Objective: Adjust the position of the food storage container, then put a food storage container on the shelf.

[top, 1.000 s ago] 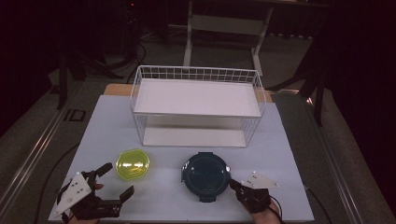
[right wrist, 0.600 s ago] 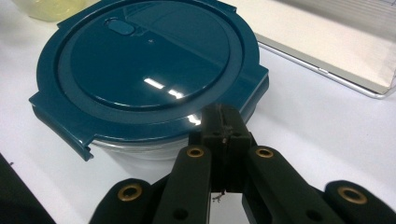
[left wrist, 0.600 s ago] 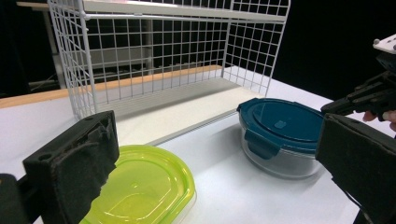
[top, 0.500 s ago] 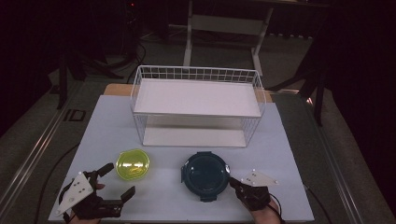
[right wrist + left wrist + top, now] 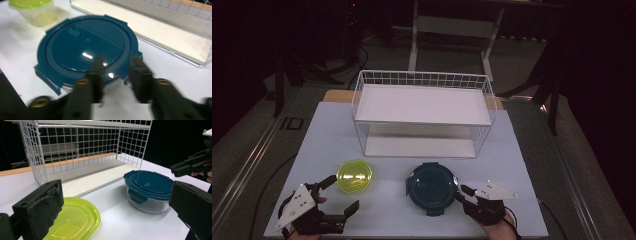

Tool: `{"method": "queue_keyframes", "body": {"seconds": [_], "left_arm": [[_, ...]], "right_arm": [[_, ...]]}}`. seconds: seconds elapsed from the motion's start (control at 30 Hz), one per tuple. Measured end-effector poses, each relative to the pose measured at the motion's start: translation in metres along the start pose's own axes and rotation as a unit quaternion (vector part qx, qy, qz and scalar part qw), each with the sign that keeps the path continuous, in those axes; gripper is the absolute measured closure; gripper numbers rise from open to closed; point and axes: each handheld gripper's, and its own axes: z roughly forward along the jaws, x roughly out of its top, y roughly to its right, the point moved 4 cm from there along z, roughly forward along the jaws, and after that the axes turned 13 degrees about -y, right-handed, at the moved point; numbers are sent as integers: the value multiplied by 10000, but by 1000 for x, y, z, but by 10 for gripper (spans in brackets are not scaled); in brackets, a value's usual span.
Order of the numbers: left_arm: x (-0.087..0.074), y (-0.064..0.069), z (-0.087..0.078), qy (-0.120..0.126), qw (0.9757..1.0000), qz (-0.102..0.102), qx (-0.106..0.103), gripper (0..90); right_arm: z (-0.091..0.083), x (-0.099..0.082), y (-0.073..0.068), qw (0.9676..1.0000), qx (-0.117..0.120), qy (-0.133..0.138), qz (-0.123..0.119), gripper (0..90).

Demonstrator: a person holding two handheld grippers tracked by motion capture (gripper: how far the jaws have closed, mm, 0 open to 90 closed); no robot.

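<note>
From the high view, I've got the right gripper (image 5: 460,194) just beside the round dark-blue-lidded glass container (image 5: 431,186), jaws having just been opening, nothing between them. This looks like the approach step; next I'd ease the jaws around a lid tab. The left gripper (image 5: 340,195) sits wide apart near the yellow-green lidded plastic tub (image 5: 354,176).

In the left gripper view, the tub (image 5: 72,220) lies low between my spread jaws (not touched), with the white wire shelf rack (image 5: 82,147) behind.

The right gripper view is blurred, but the container (image 5: 86,48) probably sits just ahead of the parted jaws.
</note>
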Motion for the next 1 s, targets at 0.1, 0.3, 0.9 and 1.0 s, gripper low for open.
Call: {"method": "queue_keyframes", "body": {"seconds": [0.1, 0.3, 0.9, 1.0], "left_arm": [[2, 1, 1, 9, 10000, -37, -52, 0], [10, 12, 6, -122, 9996, 88, -249, 0], [81, 48, 34, -552, 9913, -155, -1189, 0], [86, 53, 45, -647, 9882, -337, -1346, 0]], "right_arm": [[-4, 4, 2, 9998, 131, 157, 89, 419], [-22, 18, 3, 9981, 65, 593, -155, 127], [-61, 47, 13, 9928, -6, 1089, -497, 234], [-61, 49, 15, 9926, 137, 1119, -460, 253]]}}
